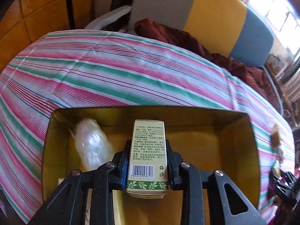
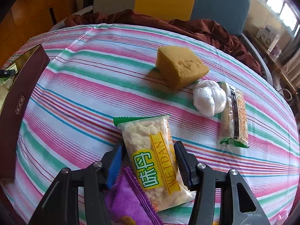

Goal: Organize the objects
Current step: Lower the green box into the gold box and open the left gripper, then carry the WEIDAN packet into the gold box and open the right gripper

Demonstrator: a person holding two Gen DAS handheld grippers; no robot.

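Left gripper point(image 1: 148, 161) pinches cream carton point(image 1: 148, 155), barcode up, over box point(image 1: 238, 123); right view alone: right gripper point(image 2: 149, 161) pinching snack point(image 2: 150, 161).

A home: striped tablecloth point(image 2: 93, 78), colourful chair point(image 2: 221, 1), wooden cabinets point(image 1: 46, 15).

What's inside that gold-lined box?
The gold-lined box holds a clear plastic-wrapped bundle at its left. The left gripper and its small printed carton hang over the middle, covering the floor beneath.

"WEIDAN" on snack packet point(image 2: 152, 166), "ARTEMISIA ARGYI" on small carton point(image 1: 148, 157)
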